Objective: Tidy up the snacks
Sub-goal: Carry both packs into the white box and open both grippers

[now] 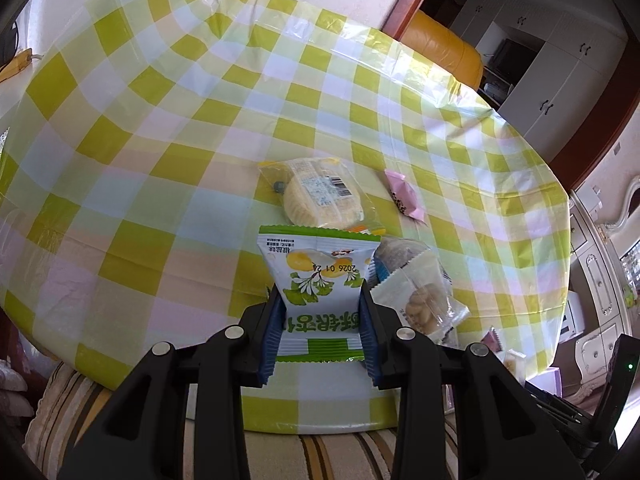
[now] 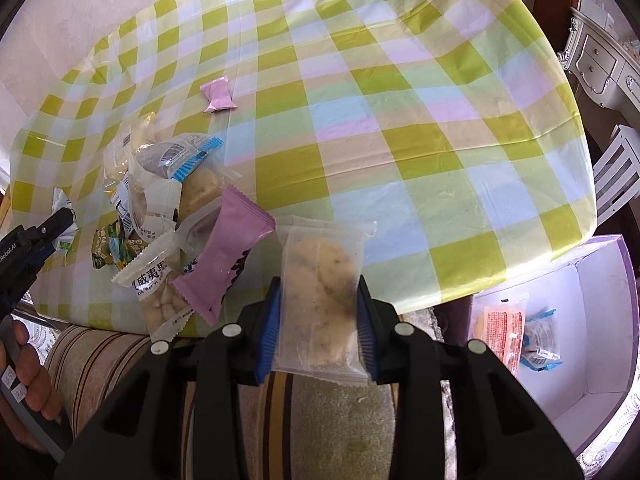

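Presently, contents catalogued left to right:

Left gripper (image 1: pixel 320 320): closed on a green-and-white snack packet (image 1: pixel 318 276), blue pads pressed against both side edges of its lower half; packet upright, print upside down toward the camera, lifted clear of the cloth.
Checked tablecloth (image 1: pixel 160 160): green, white and pastel squares, plastic, creased; covered the table.
Snack pile (image 2: pixel 168 208): loose heap near the table's near edge, made up of clear wrappers of pale biscuits, a blue-trimmed wrapper and small green sweets, overlapping one another.
Round cake packet (image 1: pixel 320 196): lay flat just beyond the held green packet, barcode up.
Large pink packet (image 2: pixel 232 252): rested against the pile's right side, just beside the right gripper's load.
Small pink packet (image 2: pixel 218 94): lay alone on the cloth, well apart from the pile.
Right gripper (image 2: pixel 318 328): clamped on a clear biscuit packet (image 2: pixel 320 296) by its two long edges; packet raised at the table's edge.
Purple-rimmed box (image 2: pixel 600 320): stood below and right of the table, open, white inside; an orange-labelled packet (image 2: pixel 502 332) and a blue-trimmed one lay in it already.
Step in hand (judged): carrying both gripped packets away from the pile, the right one probably to the box.
Handling advice: keep the squeeze light, as biscuits crush; hold the packets level; release low inside the box, clear of its rim; avoid dragging neighbours out of the pile.
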Motion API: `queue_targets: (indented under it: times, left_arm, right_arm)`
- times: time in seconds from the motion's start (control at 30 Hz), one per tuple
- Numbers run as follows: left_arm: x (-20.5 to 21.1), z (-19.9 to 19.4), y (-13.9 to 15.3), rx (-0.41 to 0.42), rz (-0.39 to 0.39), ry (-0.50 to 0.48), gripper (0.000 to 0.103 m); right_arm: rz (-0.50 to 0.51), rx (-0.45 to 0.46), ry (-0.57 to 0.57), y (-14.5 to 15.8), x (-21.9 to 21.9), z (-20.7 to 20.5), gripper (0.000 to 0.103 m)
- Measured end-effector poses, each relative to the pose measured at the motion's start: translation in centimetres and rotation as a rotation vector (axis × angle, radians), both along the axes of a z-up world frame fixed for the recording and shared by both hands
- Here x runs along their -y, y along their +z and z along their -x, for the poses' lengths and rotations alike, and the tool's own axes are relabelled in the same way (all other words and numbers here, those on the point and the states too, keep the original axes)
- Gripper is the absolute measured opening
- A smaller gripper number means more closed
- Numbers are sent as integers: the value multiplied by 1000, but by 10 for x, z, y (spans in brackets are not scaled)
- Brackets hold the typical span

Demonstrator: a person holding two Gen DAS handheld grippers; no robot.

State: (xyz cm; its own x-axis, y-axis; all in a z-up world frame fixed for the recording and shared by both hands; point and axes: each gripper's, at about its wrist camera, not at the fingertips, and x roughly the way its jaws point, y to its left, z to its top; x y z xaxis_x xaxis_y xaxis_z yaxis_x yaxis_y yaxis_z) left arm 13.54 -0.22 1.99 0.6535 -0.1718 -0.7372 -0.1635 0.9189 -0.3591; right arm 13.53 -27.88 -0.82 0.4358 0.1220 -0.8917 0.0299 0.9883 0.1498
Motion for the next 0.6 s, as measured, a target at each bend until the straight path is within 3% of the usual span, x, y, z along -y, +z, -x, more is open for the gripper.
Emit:
queue_targets:
  times: [0.6]
  left_arm:
    - [119, 13, 14, 9, -27, -259, 34]
  right_arm:
    - [-68, 51, -159, 7, 90, 28, 35]
